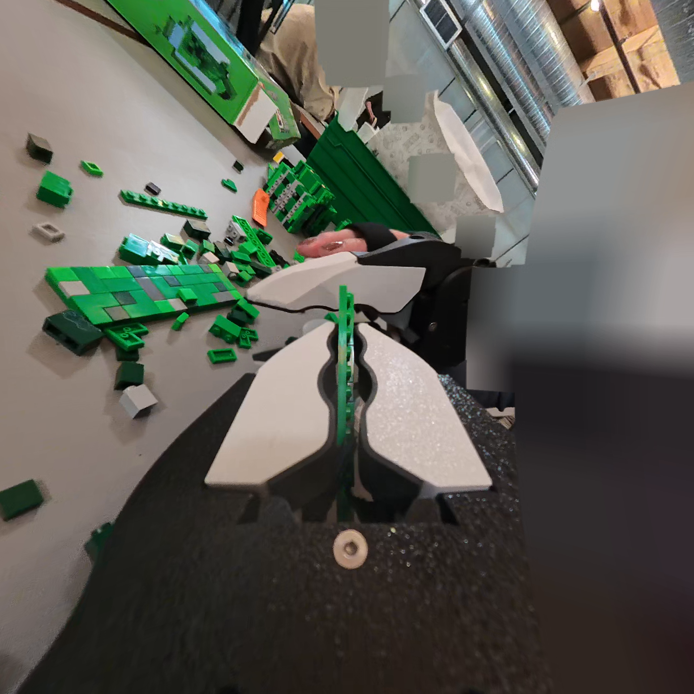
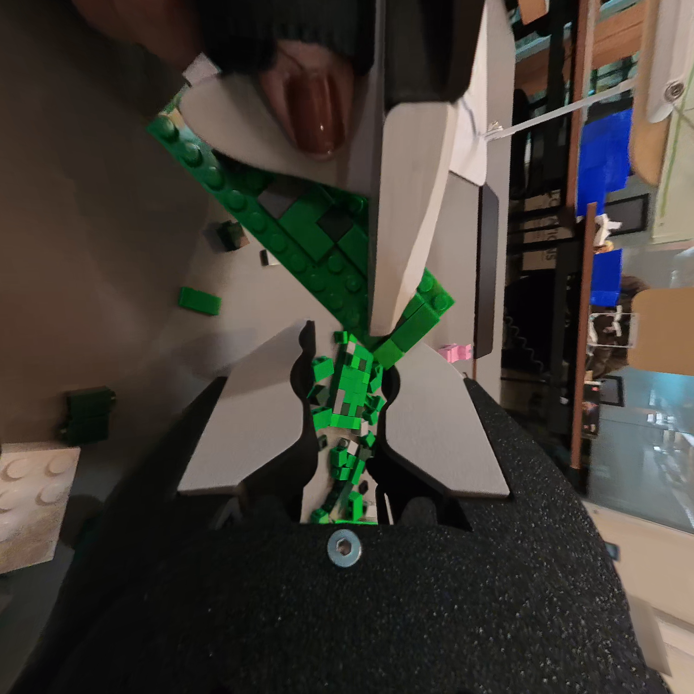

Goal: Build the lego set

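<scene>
My left gripper (image 1: 344, 330) is shut on a thin green plate (image 1: 343, 375), seen edge-on and upright between its white fingers. In the right wrist view the same plate (image 2: 300, 240) shows face-on, studded and partly covered with green and dark grey tiles. The left gripper's white fingers (image 2: 405, 225) clamp it, with a thumb (image 2: 319, 112) resting on them. My right gripper (image 2: 349, 338) is open, its tips right at the plate's lower corner, where bright green bricks (image 2: 409, 330) are fixed. Its fingers (image 1: 338, 281) lie just beyond the plate's top in the left wrist view.
On the grey table lie a long tiled green panel (image 1: 142, 293), a narrow green plate (image 1: 163, 204), many loose green bricks (image 1: 233, 330), a grey brick (image 1: 137, 400) and an orange separator (image 1: 261, 206). A partial build (image 1: 296, 202), a green box (image 1: 199, 56) and a green bin (image 1: 356, 180) stand behind. Tip to tip, the grippers are about 5 cm apart.
</scene>
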Available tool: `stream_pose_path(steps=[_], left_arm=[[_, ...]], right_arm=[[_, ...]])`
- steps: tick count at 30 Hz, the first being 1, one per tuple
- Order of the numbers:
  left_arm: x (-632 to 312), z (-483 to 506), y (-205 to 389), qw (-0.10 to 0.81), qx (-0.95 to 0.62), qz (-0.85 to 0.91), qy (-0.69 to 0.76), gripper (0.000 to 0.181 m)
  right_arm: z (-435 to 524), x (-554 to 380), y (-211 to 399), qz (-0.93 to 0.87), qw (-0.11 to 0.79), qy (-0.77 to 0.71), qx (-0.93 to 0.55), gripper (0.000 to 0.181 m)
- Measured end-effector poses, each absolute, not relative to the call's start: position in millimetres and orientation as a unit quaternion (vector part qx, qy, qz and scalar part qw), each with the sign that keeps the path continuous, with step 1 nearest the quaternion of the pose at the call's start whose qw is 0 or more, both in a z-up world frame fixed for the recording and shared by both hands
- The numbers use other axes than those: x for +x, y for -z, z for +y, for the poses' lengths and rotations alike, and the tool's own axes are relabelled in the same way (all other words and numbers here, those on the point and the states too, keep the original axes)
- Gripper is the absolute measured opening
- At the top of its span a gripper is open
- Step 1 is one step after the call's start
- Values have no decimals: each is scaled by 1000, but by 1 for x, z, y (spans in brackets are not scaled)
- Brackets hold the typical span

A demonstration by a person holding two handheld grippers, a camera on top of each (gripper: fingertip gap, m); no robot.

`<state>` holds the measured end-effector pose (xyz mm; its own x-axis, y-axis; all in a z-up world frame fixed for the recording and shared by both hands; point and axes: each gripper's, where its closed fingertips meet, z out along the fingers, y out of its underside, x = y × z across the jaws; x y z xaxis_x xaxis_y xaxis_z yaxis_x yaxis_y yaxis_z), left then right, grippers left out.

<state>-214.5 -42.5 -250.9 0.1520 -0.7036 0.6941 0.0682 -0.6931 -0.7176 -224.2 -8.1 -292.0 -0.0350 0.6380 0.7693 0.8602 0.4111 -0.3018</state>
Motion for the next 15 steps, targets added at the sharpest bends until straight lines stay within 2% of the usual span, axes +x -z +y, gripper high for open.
stream_pose_path(steps=[9, 15], left_arm=[[-227, -29, 244, 374, -688, 209, 586, 5], [-240, -19, 243, 390, -685, 173, 591, 5]], right_arm=[[-5, -219, 279, -675, 468, 63, -567, 29], [-15, -230, 266, -620, 488, -113, -604, 36]])
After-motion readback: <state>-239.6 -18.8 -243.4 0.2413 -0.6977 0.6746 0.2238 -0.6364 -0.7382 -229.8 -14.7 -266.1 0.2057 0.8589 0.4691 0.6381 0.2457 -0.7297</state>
